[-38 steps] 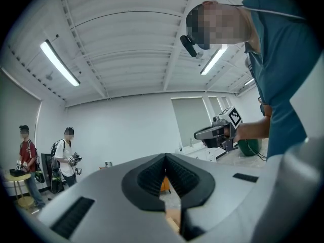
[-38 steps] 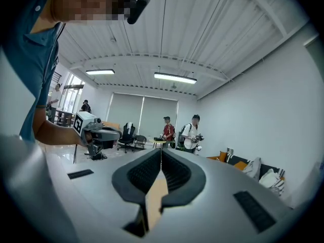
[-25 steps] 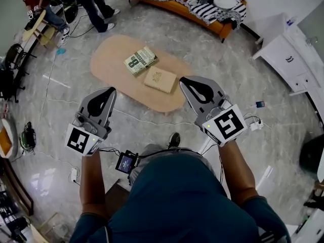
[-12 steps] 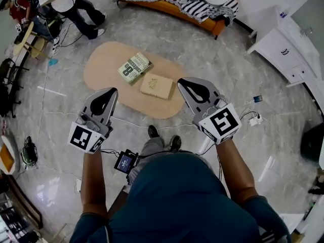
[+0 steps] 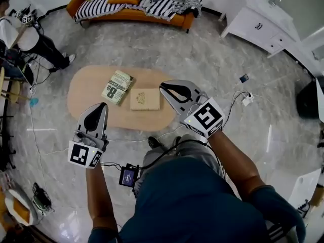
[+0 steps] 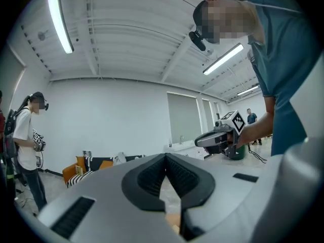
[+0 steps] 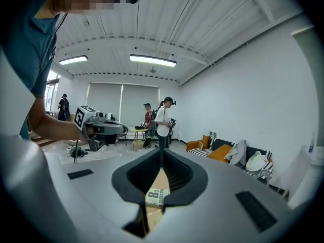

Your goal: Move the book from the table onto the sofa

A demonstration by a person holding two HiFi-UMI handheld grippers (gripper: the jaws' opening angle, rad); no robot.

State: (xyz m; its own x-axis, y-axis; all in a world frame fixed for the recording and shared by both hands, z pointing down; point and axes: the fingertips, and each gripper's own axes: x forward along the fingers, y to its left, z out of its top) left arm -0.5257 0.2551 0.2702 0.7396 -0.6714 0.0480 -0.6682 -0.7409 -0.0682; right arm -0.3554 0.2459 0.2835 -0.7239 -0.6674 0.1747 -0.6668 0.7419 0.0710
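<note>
Head view: two books lie side by side on the oval worktop (image 5: 83,92), a printed book (image 5: 117,87) with a large 8 on its cover and a plain tan book (image 5: 145,98); which of them the task means I cannot tell. The right gripper (image 5: 163,87) has its tips just beside the tan book's right edge, while the left gripper (image 5: 100,107) hangs over the worktop's near rim, below the printed book. The printed book's long axis slants up toward the sofa (image 5: 126,15), which stands well apart beyond the worktop's far side. The right hand looks the nearer to either book.

Left gripper view: the jaws are pressed together with nothing between them. Only a sliver of worktop shows below them and no book.

Right gripper view: these jaws also meet at the tips and grip nothing. Behind them the printed book shows, lying ahead and slightly below, which neither other view confirms.
</note>
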